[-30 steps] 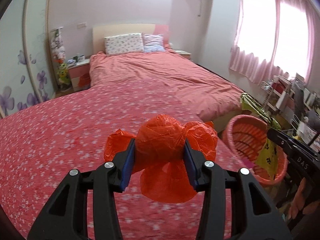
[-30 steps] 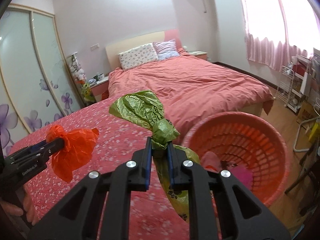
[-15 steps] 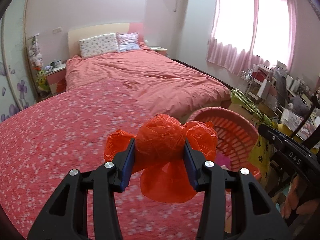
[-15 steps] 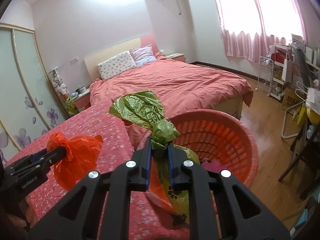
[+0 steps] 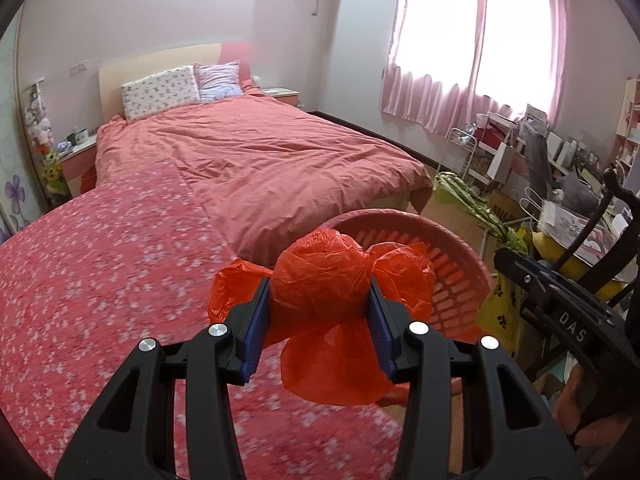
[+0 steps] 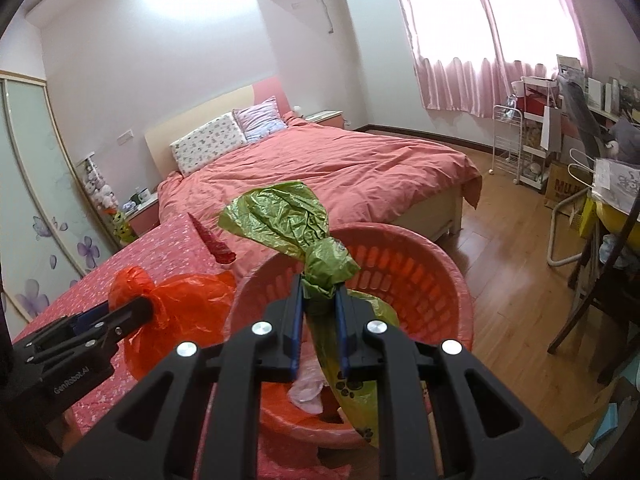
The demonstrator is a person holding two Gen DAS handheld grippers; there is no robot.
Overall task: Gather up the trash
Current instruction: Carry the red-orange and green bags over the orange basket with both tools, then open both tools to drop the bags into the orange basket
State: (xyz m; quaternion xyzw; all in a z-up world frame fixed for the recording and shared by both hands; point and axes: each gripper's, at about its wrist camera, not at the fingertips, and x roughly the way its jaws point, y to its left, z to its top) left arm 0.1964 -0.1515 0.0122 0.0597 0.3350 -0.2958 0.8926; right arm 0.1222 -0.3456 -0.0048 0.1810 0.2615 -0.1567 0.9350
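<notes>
My left gripper (image 5: pixel 318 304) is shut on a crumpled red plastic bag (image 5: pixel 320 292), held above the near bed's edge, just left of the red basket (image 5: pixel 452 252). It also shows in the right wrist view (image 6: pixel 132 312) with the red bag (image 6: pixel 180 312). My right gripper (image 6: pixel 318 304) is shut on a green plastic bag (image 6: pixel 288 220) and holds it over the open basket (image 6: pixel 432 280). The bag's yellow-green tail with paw prints (image 6: pixel 356 392) hangs down into the basket. The right gripper shows at the right edge of the left wrist view (image 5: pixel 516 272).
A floral red cover (image 5: pixel 100 272) lies under the left gripper, with a pink bed (image 5: pixel 280 160) behind. Pale trash (image 6: pixel 308 388) lies in the basket. A white rack (image 6: pixel 508 140), cluttered shelves and a chair (image 6: pixel 600 280) stand at right on the wood floor (image 6: pixel 512 272).
Both grippers have swung right toward the basket. The green bag now hangs over the basket's opening, and the red bag has come close to its left rim.
</notes>
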